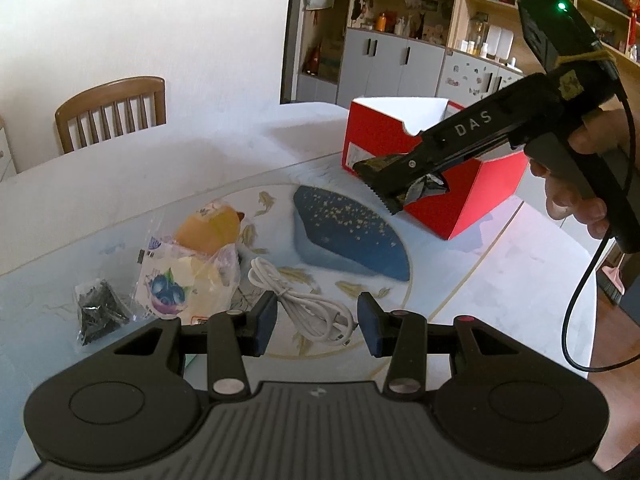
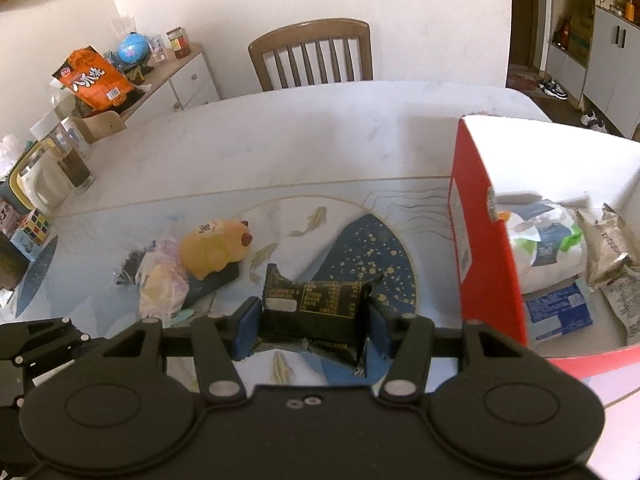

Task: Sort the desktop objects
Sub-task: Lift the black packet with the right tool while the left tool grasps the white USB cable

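In the left wrist view, the left gripper is seen with its blue pads apart and nothing between them, released above a coiled white USB cable on the table. At about ten o'clock from the cable lie a blueberry-print snack bag, a yellow plush toy and a small bag of dark screws. At about one o'clock the right gripper is held in a hand in front of the red cardboard box, with a dark foil wrapper caught in its tip. In the right wrist view, that wrapper is shown as a black snack packet clenched between the two blue pads, above the patterned table mat. The open red box stands at about two o'clock, and a white pouch, a silver foil packet and a blue packet are already lying inside it. The step in hand is judged to be the carrying of the packet into the box. It would be done well if the packet were lifted clear of the near red wall, brought over a free part of the interior, lowered, and only then let go, so that the wall is not knocked.
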A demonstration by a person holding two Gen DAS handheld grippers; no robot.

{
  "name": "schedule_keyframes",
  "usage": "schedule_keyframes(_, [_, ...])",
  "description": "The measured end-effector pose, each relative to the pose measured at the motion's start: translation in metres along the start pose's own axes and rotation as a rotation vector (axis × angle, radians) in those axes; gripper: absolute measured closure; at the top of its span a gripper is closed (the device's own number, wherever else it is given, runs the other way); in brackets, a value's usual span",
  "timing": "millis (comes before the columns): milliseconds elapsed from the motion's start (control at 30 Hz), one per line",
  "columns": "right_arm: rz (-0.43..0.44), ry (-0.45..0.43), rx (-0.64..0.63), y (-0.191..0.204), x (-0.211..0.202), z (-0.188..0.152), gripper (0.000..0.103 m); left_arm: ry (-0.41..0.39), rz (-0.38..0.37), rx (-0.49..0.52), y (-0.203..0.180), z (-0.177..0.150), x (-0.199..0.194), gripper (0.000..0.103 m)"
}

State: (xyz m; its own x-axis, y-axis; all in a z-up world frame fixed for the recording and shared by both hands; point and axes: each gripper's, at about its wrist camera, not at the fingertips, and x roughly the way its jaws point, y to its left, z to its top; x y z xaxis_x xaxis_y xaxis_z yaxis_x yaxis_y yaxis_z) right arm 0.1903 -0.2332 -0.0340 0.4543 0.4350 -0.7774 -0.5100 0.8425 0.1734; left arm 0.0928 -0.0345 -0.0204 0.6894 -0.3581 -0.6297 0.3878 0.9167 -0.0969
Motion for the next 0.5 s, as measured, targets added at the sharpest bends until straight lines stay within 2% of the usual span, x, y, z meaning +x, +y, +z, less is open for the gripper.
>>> schedule_keyframes(500, [-0.005,-0.056,0.003,-0.019,-0.037,0.003,0.048,-0.05,0.008,0.011,-0.025,0.02,-0.015,0.06])
